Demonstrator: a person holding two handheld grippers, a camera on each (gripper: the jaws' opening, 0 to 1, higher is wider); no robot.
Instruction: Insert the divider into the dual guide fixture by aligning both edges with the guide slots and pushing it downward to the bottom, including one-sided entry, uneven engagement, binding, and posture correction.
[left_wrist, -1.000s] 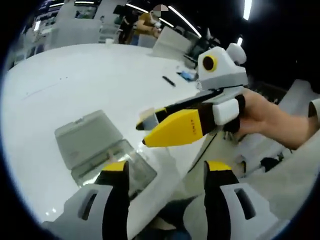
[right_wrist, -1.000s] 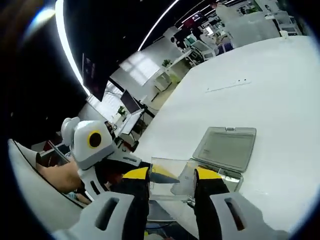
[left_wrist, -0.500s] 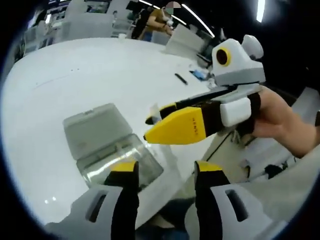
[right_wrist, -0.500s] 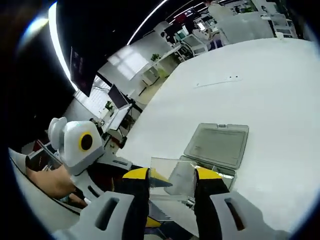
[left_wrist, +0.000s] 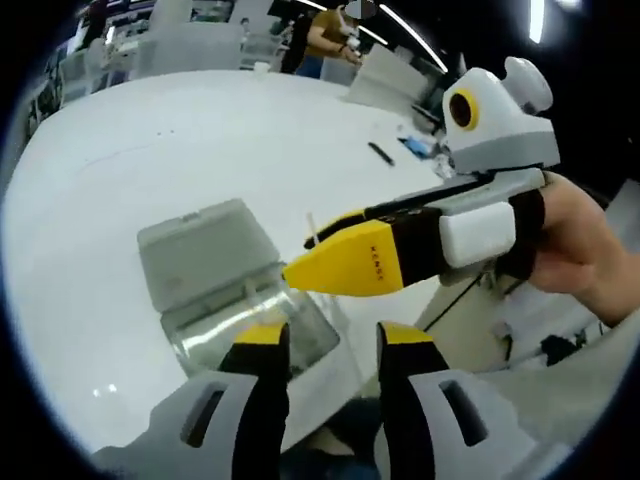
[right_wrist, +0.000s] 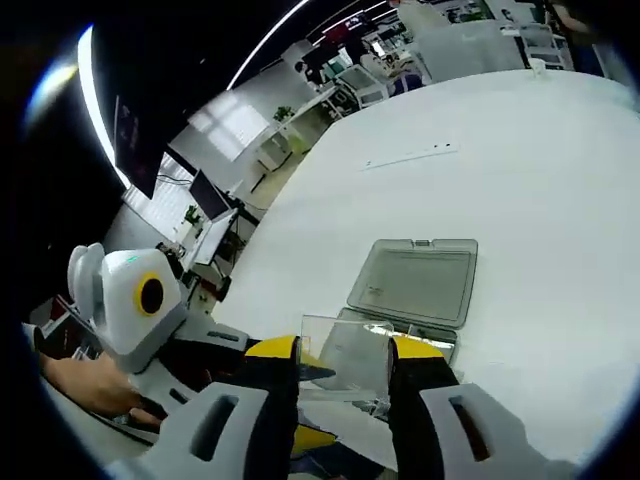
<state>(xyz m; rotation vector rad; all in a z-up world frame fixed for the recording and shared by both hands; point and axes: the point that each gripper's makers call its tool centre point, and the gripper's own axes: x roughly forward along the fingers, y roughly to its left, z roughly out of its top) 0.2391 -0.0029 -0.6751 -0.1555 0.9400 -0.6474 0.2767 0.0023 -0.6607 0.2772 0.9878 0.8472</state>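
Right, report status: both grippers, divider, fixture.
Right gripper shut on clear divider, above the table edge. Left gripper nearly closed, holding nothing. Clear box fixture on white table, lid open, divider not yet in. Nothing in the way.

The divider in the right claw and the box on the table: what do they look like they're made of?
The divider looks like clear rigid plastic, perhaps acrylic: the box shows through it and its edges catch light. The box appears to be translucent plastic with a glossy base; its open lid looks greyer and slightly frosted. Exact material can't be confirmed.
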